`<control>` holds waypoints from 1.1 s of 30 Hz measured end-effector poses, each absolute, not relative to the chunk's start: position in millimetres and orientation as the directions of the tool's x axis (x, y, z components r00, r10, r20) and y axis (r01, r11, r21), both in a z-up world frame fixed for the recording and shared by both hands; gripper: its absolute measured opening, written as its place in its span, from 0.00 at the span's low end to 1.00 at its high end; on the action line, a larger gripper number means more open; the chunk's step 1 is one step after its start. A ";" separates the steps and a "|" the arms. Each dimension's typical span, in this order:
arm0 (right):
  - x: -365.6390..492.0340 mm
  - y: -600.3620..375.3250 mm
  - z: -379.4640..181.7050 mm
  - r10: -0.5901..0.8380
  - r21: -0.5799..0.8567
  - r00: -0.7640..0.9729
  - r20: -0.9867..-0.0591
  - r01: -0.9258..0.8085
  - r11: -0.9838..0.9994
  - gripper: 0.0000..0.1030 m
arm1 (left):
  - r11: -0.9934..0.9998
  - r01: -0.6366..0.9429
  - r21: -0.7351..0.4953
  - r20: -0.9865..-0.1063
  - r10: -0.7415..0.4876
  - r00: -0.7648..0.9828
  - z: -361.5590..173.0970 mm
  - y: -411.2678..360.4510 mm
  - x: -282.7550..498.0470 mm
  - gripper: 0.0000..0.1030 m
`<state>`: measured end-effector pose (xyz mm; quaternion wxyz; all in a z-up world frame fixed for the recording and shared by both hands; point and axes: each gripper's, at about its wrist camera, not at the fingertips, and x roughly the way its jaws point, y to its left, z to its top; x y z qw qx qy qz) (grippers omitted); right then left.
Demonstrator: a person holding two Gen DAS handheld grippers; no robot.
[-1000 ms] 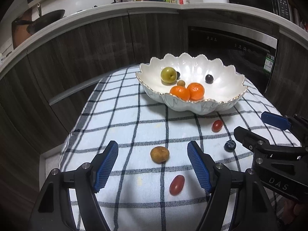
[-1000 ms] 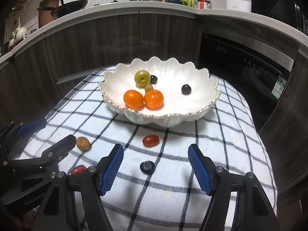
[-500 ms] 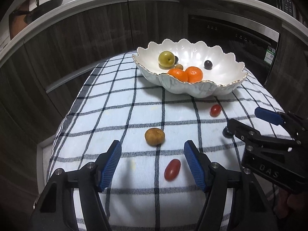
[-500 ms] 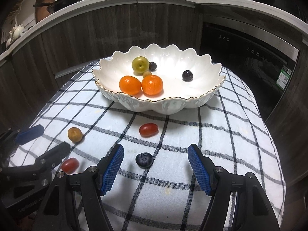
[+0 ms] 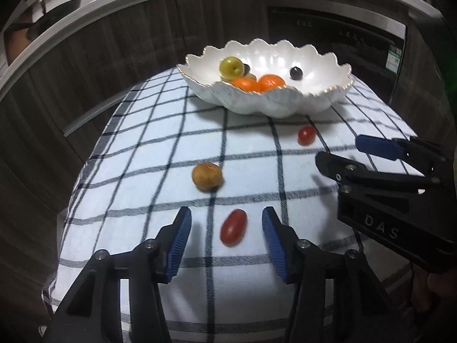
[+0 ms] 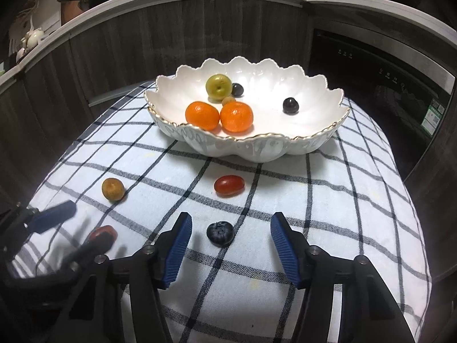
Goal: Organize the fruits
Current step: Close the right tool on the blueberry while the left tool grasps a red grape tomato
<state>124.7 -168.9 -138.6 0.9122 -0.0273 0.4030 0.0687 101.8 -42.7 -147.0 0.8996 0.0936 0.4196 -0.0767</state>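
A red grape tomato (image 5: 233,227) lies on the checked cloth between the jaws of my left gripper (image 5: 225,225); the jaws are closing and the pads stand clear of it. A blueberry (image 6: 220,233) lies between the closing jaws of my right gripper (image 6: 230,230), untouched. A brown round fruit (image 5: 206,176) and a second red tomato (image 6: 229,185) rest loose on the cloth. The white scalloped bowl (image 6: 257,148) holds two oranges (image 6: 218,115), a green fruit (image 6: 218,86) and dark grapes (image 6: 290,105).
The checked cloth (image 5: 142,148) covers a small table that drops off at left and front. Dark wood cabinets (image 6: 142,43) and an oven (image 6: 385,85) stand behind. Each gripper shows at the edge of the other's view.
Both grippers have sunk toward the cloth and their jaws have narrowed. The left one shifted from around the brown fruit to around the red tomato; the right one now frames the blueberry.
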 end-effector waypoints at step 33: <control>127.5 -156.1 -144.1 0.149 0.015 0.631 -0.761 -0.212 0.977 0.23 | 0.977 0.213 0.011 -0.792 -0.121 0.598 -147.6 -34.1 112.0 0.19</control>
